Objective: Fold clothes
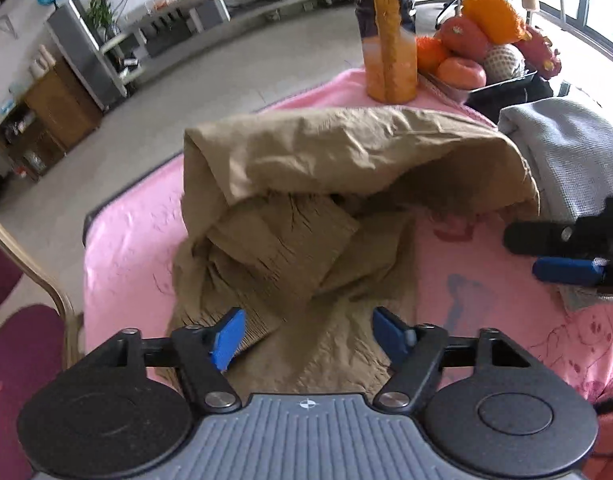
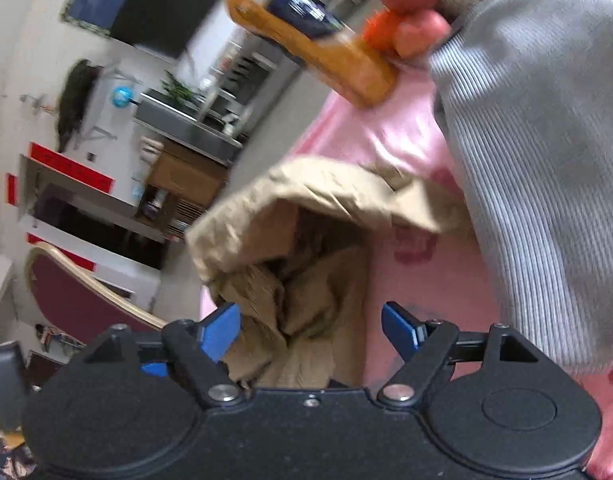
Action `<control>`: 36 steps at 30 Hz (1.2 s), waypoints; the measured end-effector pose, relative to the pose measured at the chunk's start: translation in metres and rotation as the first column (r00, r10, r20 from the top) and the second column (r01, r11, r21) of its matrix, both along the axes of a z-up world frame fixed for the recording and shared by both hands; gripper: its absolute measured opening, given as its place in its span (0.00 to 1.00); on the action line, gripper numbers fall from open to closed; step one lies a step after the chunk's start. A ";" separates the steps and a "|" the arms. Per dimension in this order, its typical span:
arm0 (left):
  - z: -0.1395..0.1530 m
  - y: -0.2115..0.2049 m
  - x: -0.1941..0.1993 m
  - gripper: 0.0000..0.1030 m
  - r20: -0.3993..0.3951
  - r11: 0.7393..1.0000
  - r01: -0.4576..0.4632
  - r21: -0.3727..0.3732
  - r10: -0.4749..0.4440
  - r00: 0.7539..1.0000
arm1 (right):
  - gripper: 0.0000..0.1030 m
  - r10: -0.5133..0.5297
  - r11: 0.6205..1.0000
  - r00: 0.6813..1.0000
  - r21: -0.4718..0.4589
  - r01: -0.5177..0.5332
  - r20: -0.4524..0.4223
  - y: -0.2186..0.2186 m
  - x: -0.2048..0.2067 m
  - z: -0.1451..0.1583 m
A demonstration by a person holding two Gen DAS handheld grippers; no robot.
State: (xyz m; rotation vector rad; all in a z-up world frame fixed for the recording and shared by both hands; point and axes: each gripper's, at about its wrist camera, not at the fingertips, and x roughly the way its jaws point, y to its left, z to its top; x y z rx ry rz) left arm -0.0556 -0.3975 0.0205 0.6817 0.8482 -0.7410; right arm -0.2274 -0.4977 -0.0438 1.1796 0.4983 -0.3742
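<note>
A crumpled tan garment (image 1: 306,208) lies bunched on the pink cloth-covered table (image 1: 126,248), its far part folded over into a hollow. My left gripper (image 1: 306,336) is open and empty just above the garment's near edge. My right gripper (image 2: 310,330) is open and empty, tilted, over the same tan garment (image 2: 290,248); it also shows at the right edge of the left wrist view (image 1: 546,252). A folded grey knit garment (image 1: 566,160) lies to the right, and fills the right side of the right wrist view (image 2: 546,160).
An orange juice bottle (image 1: 386,40) and a tray of fruit (image 1: 486,48) stand at the table's far edge. A maroon chair (image 1: 22,320) stands at the left of the table. Shelves and a cabinet (image 1: 58,100) line the far wall.
</note>
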 end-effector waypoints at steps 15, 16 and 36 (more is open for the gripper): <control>-0.038 -0.105 0.041 0.80 0.123 0.978 -0.132 0.163 0.112 0.986 | 0.75 -0.067 0.987 0.995 0.142 0.076 -0.069 -0.009 -0.002 -0.032; -0.043 -0.111 0.043 0.79 0.152 0.972 -0.133 0.196 0.104 0.983 | 0.75 -0.061 0.988 0.995 0.139 0.071 -0.075 -0.009 -0.001 -0.033; 0.049 -0.026 0.036 0.15 0.367 0.985 -0.052 0.166 -0.013 0.930 | 0.76 0.126 0.991 0.980 0.069 -0.117 -0.153 0.012 0.029 -0.037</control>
